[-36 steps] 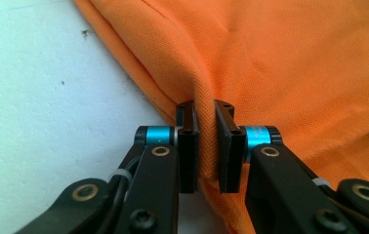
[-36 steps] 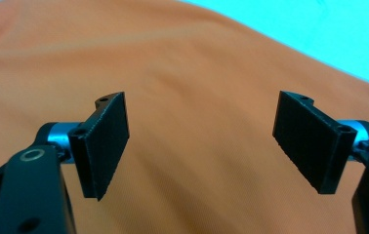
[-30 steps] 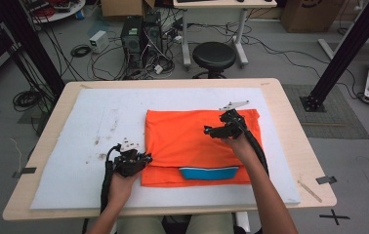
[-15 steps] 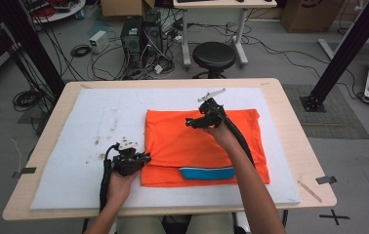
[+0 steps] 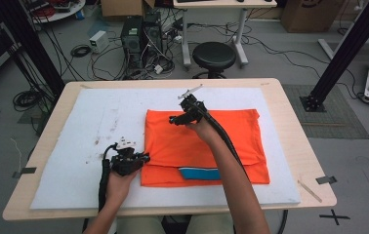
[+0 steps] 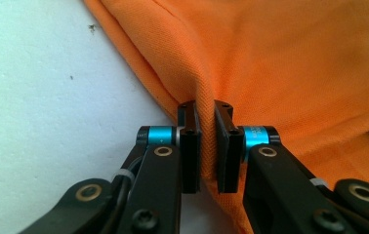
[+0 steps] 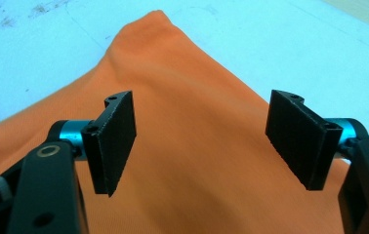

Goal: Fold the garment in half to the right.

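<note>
the left gripper (image 5: pixel 143 157) is pinching the orange shirt (image 5: pixel 231 141) at its seven o'clock corner; the right gripper (image 5: pixel 174 119), jaws spread but just narrowing, is hovering toward eleven o'clock.

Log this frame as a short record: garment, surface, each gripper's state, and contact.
garment: orange shirt, folded, flat, blue collar at its near edge
surface: white pad on a wooden table
left gripper: shut on the shirt's near left edge
right gripper: jaws apart, nothing between them, over the shirt's far left part
contact: left gripper pinches cloth
</note>
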The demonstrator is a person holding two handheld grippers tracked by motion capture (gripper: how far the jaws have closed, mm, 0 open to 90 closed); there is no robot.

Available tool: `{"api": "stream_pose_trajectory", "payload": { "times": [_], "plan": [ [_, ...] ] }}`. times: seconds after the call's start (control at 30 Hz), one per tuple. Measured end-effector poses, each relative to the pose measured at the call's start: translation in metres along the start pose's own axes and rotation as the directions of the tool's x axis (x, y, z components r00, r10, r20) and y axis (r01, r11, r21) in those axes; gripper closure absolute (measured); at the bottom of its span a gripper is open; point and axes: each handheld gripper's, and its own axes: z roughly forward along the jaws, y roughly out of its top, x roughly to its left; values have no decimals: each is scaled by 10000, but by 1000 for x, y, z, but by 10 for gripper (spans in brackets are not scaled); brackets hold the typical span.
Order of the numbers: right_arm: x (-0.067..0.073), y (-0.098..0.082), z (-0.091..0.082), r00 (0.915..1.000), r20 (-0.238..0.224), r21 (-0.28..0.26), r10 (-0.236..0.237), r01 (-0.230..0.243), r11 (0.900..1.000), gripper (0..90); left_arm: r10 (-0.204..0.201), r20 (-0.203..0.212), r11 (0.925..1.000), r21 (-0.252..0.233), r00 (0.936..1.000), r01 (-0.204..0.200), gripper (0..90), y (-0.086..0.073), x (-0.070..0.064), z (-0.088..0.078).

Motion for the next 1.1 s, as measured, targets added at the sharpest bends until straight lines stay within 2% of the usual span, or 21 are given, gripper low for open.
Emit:
{"api": "stream_pose_trajectory", "payload": {
  "times": [0.17,0.3,0.43,0.77,0.9,1.1],
  "plan": [
    [7,10,13,9999,-106,115,-94,95,9999,283,-12,-17,10000,-28,10000,12,828,0,0,0],
    [17,16,28,9989,-311,269,-359,368,9990,313,-10,1,10000,-23,10000,10,826,-1,0,0],
    [26,20,43,9978,-533,446,-383,407,9982,353,-17,19,10000,-52,10000,17,824,-1,0,0],
    [42,34,67,9925,-1096,662,-535,610,9959,441,-32,9,9999,-95,10000,32,822,-2,0,0],
    [47,37,77,9905,-1248,841,-572,680,9941,448,-23,32,10000,-92,10000,23,822,-2,1,0],
    [54,37,94,9945,-965,1184,-398,512,9916,442,-9,61,10000,-94,10000,9,822,-2,1,0]
  ]
}}
